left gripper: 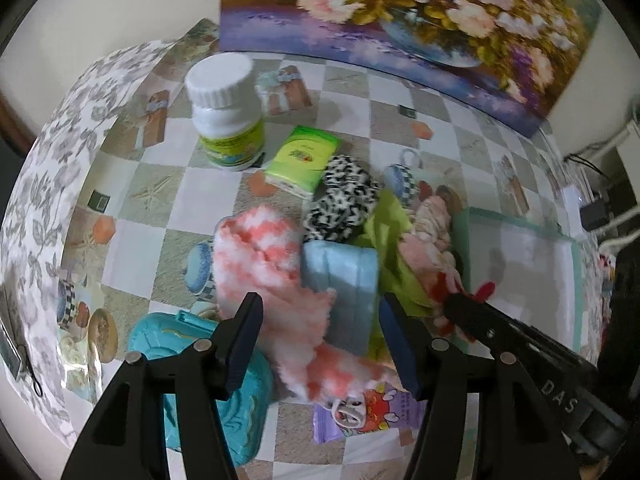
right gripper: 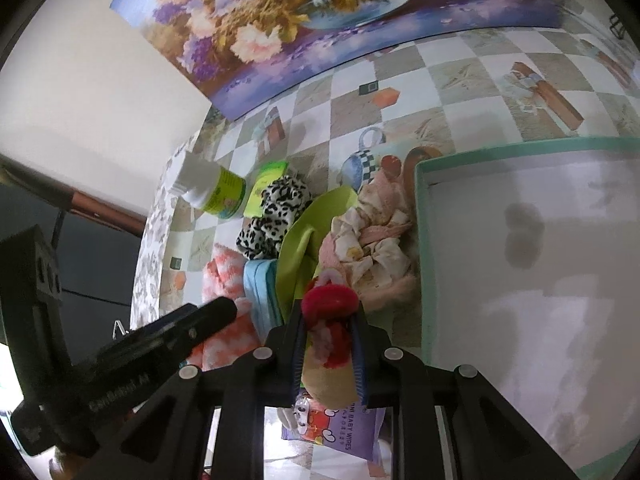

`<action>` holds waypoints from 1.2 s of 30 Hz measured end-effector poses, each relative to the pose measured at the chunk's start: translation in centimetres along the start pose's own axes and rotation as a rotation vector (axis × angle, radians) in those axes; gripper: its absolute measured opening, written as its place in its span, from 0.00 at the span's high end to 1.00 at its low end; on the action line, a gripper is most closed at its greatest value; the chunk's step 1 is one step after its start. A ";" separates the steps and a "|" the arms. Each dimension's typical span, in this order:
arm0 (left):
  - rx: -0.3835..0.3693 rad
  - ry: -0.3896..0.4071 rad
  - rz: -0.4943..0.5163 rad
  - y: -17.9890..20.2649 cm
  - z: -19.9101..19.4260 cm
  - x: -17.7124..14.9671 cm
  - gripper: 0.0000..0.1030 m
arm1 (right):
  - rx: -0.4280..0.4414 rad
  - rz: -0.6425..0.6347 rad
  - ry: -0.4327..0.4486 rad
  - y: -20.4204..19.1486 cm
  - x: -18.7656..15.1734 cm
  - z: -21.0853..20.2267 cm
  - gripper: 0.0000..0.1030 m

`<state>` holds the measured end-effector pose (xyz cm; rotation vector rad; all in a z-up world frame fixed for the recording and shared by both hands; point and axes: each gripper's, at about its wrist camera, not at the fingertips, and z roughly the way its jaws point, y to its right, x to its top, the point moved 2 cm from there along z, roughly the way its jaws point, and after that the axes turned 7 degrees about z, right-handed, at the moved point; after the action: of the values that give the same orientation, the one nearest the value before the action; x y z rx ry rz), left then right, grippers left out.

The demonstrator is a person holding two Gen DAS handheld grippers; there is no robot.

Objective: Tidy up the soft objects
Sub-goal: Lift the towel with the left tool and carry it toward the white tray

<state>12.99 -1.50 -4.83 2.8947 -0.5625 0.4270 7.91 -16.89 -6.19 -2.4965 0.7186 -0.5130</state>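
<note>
A red-and-tan plush toy (right gripper: 330,332) sits pinched between blue pads. Beside an empty mint-rimmed white tray (right gripper: 420,240), a pile lies on the worktop: pink-and-white fluffy cloth (left gripper: 264,264), folded light-blue towel (left gripper: 340,276), leopard-print fabric (left gripper: 340,200), lime-green cloth (right gripper: 296,248), pale pink garment (right gripper: 372,236).

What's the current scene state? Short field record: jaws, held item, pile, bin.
left jaws: left gripper open, over the pink-and-white fluffy cloth, not pressing it
right jaws: right gripper shut on red-and-cream plush item
pile: leopard-print cloth, light blue folded cloth, lime green cloth, pink-and-cream fabric, bunched together on the table
bin: green-rimmed box beside the pile, visible part holds nothing
other items: white-capped bottle, green tissue pack, teal case, baby wipes pack
</note>
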 end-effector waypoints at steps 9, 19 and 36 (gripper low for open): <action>0.141 -0.052 0.226 2.9 0.8 -1.3 0.40 | 0.016 0.002 0.018 -0.4 0.1 -0.9 0.79; 0.296 -0.073 0.349 3.8 2.4 -2.1 0.69 | 0.027 0.025 0.017 -0.1 0.2 -1.1 0.79; 0.168 0.048 0.090 -0.3 -0.1 -0.3 0.88 | 0.018 0.035 -0.004 0.2 0.0 -0.6 0.79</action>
<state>12.78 -1.09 -4.83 3.0168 -0.6818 0.5808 7.59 -17.25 -5.83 -2.4631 0.7519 -0.4998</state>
